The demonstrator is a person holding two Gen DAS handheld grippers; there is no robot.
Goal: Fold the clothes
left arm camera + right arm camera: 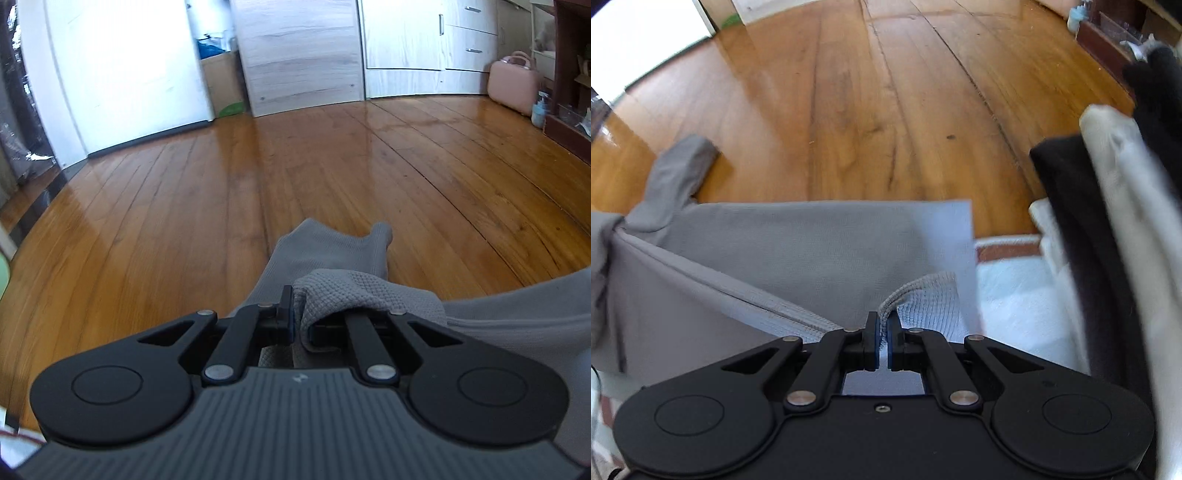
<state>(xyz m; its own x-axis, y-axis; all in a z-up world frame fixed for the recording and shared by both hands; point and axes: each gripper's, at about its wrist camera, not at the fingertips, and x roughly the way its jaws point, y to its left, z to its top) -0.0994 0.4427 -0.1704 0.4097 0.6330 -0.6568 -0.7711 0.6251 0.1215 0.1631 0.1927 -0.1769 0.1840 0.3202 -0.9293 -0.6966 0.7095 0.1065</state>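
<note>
A grey knit garment hangs stretched between both grippers above a wooden floor. My right gripper is shut on a ribbed edge of the garment, which spreads out flat ahead of it, one sleeve trailing to the far left. In the left wrist view my left gripper is shut on a bunched waffle-textured fold of the same grey garment, which drapes over the right finger and hides it. A sleeve end points forward past the fingertips.
Wooden floor lies ahead. White cupboards, a wood-grain panel and a pink case stand at the far wall. A stack of black and cream clothes sits at right on a white towel.
</note>
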